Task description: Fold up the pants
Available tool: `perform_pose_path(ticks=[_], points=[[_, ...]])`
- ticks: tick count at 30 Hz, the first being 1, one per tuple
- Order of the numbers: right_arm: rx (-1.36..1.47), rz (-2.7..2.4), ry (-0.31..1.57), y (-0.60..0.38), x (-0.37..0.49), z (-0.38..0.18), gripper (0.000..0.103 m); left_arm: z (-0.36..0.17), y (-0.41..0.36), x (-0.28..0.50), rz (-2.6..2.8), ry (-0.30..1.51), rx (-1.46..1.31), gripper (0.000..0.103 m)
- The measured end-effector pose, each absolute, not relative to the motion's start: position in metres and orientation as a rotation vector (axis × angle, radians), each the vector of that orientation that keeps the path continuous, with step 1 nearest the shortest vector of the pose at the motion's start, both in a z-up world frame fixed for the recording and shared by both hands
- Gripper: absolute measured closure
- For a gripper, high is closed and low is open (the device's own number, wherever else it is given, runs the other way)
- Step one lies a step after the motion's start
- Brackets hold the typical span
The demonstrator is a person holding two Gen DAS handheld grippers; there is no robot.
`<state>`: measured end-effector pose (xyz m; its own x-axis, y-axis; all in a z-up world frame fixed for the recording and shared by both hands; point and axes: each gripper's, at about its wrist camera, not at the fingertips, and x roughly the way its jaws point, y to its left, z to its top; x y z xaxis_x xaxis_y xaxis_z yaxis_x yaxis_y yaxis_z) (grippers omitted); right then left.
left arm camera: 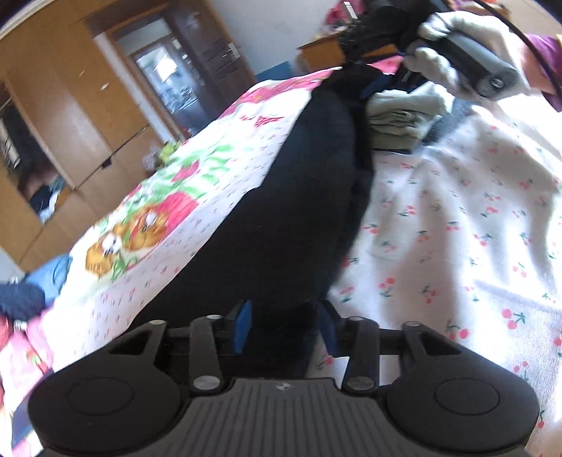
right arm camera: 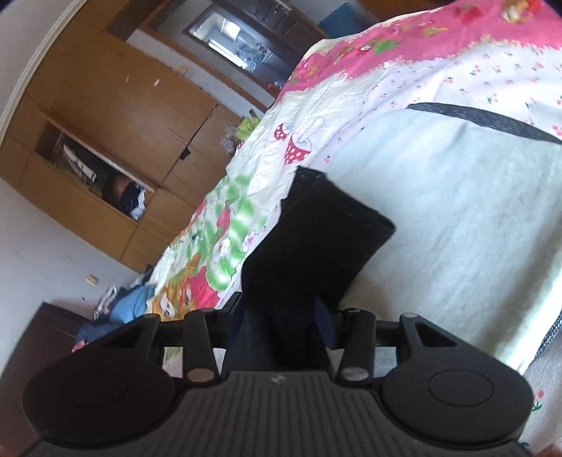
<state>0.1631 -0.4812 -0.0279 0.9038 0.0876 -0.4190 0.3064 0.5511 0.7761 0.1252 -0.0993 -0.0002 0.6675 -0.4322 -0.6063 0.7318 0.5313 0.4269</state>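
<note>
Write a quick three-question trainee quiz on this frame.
1. True or false: the black pants run between the fingers of both the left gripper and the right gripper.
2. The white sheet is printed with: A stripes, B cherries, C stars.
3. In the left wrist view, what lies just below the gloved hand?
Key: 1 true; 2 B; 3 a stack of folded grey-green clothes.

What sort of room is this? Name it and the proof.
Most likely a bedroom: a bed under a cartoon-print sheet, a wooden wardrobe with an open compartment, and folded clothes stacked beyond the black pants.
</note>
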Motion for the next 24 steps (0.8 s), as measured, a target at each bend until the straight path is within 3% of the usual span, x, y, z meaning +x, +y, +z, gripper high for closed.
perform_pose_path(ticks=[11,13,14,15,16,18,24], points=[[1.003,-0.125,0.425,-0.500,0.163,-0.013,0.053,0.002,-0.112,0.135,-0.724,0.449,0.690,0.045],[0.966,-0.146,0.407,-0.499,0.165,-0.005,0.045,0.002,-0.109,0.138,-0.721,0.465,0.663,0.045],[0.938,-0.155,0.415,-0.498,0.168,-0.003,0.033,0.002,-0.108,0.139,-0.718,0.473,0.654,0.045],[0.905,-0.178,0.445,-0.495,0.173,-0.002,0.032,0.001,-0.107,0.139,-0.712,0.475,0.655,0.045],[0.871,-0.211,0.476,-0.492,0.178,-0.001,0.035,0.000,-0.106,0.138,-0.704,0.470,0.665,0.045],[0.824,-0.266,0.508,-0.488,0.182,-0.003,0.060,-0.002,-0.103,0.134,-0.693,0.459,0.688,0.045],[0.862,-0.272,0.435,-0.490,0.143,0.001,0.057,-0.003,-0.090,0.133,-0.682,0.463,0.656,0.044]])
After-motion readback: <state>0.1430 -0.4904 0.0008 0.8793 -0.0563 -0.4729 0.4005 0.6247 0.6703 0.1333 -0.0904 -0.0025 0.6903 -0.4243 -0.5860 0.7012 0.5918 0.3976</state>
